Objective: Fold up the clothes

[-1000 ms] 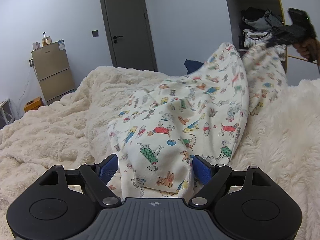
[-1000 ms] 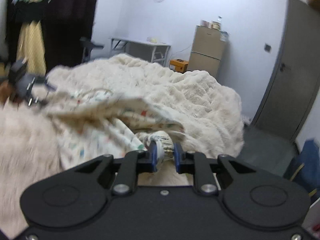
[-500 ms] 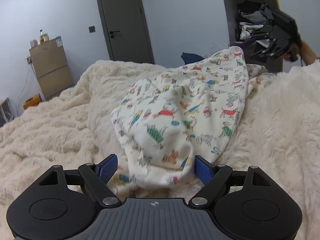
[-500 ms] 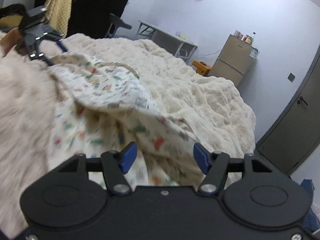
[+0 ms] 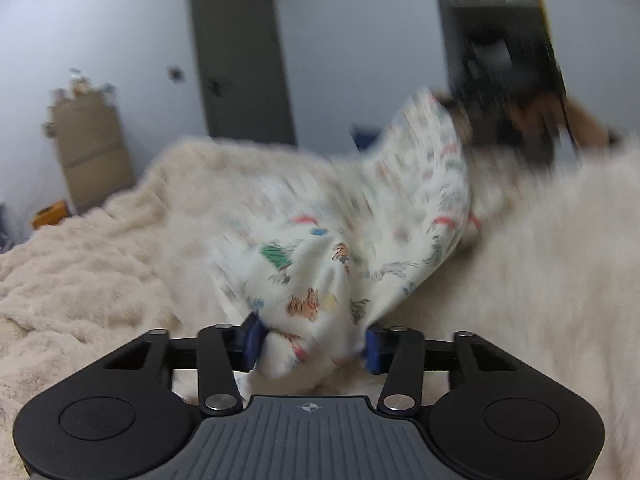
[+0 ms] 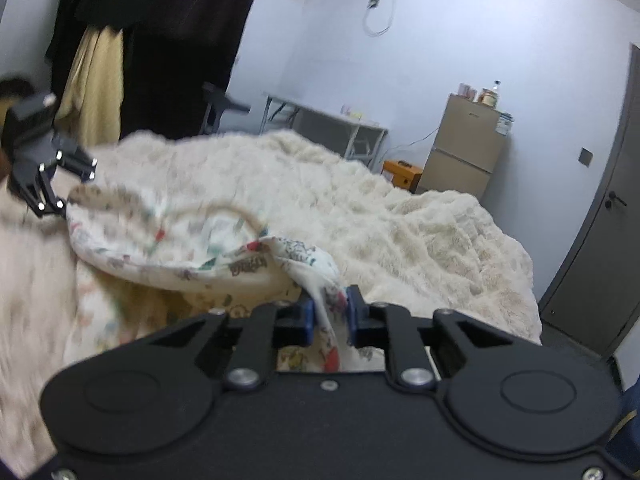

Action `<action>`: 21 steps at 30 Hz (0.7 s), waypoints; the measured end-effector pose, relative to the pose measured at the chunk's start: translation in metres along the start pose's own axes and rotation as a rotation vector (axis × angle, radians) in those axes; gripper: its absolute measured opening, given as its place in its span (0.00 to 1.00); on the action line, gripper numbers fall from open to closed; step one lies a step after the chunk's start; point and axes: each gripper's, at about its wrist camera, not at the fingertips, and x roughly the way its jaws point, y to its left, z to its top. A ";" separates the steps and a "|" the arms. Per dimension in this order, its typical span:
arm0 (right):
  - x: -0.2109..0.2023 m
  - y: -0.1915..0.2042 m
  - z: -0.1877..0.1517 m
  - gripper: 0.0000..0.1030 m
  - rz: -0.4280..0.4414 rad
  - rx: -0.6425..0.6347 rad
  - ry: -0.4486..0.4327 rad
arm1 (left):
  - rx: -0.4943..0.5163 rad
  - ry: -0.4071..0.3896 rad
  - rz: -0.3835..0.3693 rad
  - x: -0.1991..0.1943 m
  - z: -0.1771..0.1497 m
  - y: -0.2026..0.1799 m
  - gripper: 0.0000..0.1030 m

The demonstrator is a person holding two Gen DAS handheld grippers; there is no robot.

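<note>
A cream garment printed with small coloured animals (image 5: 360,248) lies partly lifted on a fluffy cream blanket (image 5: 100,272). The jaws of my left gripper (image 5: 314,344) are closing, and its blue pads press a bunched end of the garment between them. In the right wrist view the same garment (image 6: 180,240) stretches across the blanket (image 6: 420,232). My right gripper (image 6: 330,316) has its jaws closing too, pinching a thin fold of the cloth. Each gripper shows in the other's view, the right gripper (image 5: 516,128) blurred at the garment's far end and the left gripper (image 6: 40,176) at the left.
A grey door (image 5: 240,52), a small beige fridge (image 5: 92,152) and open shelving (image 5: 500,20) stand beyond the bed. The right wrist view shows hanging clothes (image 6: 96,80), a desk (image 6: 332,128), an orange box (image 6: 402,172) and the door (image 6: 600,240).
Both grippers stood open around the garment half a second ago and now pinch it. The right hand has swung sideways and lifted its end, so the cloth is pulled between the two.
</note>
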 end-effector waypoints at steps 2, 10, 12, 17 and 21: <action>0.001 -0.014 0.011 0.12 -0.019 0.050 -0.012 | -0.134 -0.076 -0.002 -0.008 0.010 0.022 0.23; 0.045 -0.050 0.040 0.12 -0.104 0.106 0.011 | -0.156 -0.008 0.252 0.042 0.090 0.066 0.06; 0.062 -0.056 0.046 0.12 -0.151 0.116 0.031 | -0.146 -0.024 0.377 0.060 0.113 0.073 0.04; 0.107 -0.062 0.036 0.20 -0.315 0.174 0.156 | -0.165 0.041 0.577 0.114 0.134 0.084 0.49; 0.100 -0.046 0.011 0.29 -0.339 0.186 0.225 | -0.289 0.071 0.469 0.108 0.100 0.090 0.54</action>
